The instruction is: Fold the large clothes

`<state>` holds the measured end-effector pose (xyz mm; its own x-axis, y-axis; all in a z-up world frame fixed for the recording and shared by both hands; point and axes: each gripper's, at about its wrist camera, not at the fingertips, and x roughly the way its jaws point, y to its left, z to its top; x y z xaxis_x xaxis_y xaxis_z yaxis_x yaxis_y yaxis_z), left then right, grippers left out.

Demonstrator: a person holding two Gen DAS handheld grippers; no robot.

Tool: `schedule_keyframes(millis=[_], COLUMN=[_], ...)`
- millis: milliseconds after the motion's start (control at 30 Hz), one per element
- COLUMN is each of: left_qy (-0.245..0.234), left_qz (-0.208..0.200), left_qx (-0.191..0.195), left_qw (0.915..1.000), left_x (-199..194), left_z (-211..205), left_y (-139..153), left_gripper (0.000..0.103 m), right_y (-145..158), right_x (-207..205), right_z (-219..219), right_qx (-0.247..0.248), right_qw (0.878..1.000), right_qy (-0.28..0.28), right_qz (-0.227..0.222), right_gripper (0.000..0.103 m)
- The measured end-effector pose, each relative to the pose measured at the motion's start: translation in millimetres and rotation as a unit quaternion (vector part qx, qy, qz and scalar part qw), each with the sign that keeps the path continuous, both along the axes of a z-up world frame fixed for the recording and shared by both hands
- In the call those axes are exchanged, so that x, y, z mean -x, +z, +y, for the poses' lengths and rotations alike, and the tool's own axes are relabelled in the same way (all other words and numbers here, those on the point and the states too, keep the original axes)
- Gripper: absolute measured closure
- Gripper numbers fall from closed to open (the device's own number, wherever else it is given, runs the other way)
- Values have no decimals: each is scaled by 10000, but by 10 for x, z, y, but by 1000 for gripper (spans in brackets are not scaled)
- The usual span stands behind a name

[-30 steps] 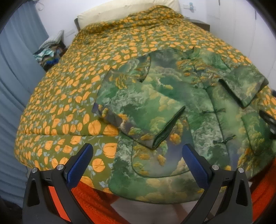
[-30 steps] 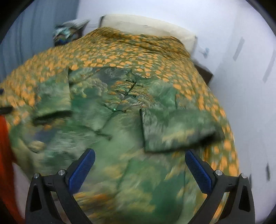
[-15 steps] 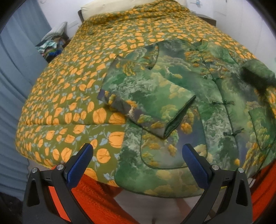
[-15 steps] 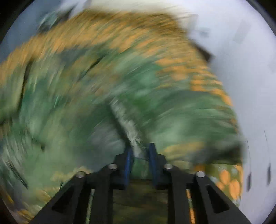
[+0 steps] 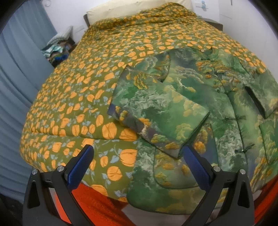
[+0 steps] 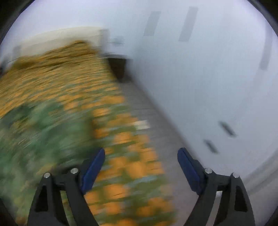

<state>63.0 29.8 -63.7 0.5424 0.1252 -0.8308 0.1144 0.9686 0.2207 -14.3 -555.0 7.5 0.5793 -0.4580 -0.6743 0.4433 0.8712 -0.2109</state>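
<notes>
A green patterned jacket (image 5: 199, 97) with frog buttons lies flat on the bed, front up. Its left sleeve (image 5: 156, 111) is folded across the body; the right sleeve (image 5: 260, 97) is folded in too. The hem hangs over the bed's near edge. My left gripper (image 5: 137, 165) is open and empty, hovering before the hem and the left sleeve cuff. My right gripper (image 6: 140, 166) is open and empty at the bed's right edge; that view is blurred, with the jacket (image 6: 34, 132) a green smear at the left.
An orange-and-green quilt (image 5: 78, 97) covers the bed, with a pillow (image 5: 132, 8) at the head. A pile of clothes (image 5: 57, 48) sits at the far left by grey curtains. A white wardrobe wall (image 6: 208, 78) and a strip of floor (image 6: 156, 121) run along the bed's right side.
My right gripper was shut on the right sleeve half a second ago; it has let go, opened and swung right toward the wall. The right sleeve now lies folded inward. The left gripper stayed open.
</notes>
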Motion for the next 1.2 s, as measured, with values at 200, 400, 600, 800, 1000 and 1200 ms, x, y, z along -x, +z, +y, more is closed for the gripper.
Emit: schedule_keyframes(millis=[200, 400, 600, 800, 1000, 1200], left_qy=[-168, 1, 147, -52, -805, -1803], left_qz=[-29, 112, 109, -83, -281, 304], left_qx=[34, 35, -29, -174, -449, 28], left_qw=[9998, 9999, 9998, 9998, 9953, 9831], left_x=[163, 210, 178, 33, -160, -333], left_z=[-125, -2, 183, 129, -39, -175], left_y=[48, -19, -86, -108, -235, -500], left_gripper=[0, 0, 0, 0, 0, 0], right_y=[-851, -1683, -720, 440, 458, 198], right_x=[-533, -1298, -1059, -148, 494, 765], right_z=[1449, 1794, 840, -657, -1078, -57], right_qx=[-330, 206, -633, -59, 426, -433], right_qw=[9679, 9527, 9890, 9951, 9832, 9944], right_qy=[2406, 2529, 1246, -836, -1767, -761], right_qz=[644, 1674, 477, -519, -150, -584], right_gripper=[18, 67, 93, 86, 5, 5])
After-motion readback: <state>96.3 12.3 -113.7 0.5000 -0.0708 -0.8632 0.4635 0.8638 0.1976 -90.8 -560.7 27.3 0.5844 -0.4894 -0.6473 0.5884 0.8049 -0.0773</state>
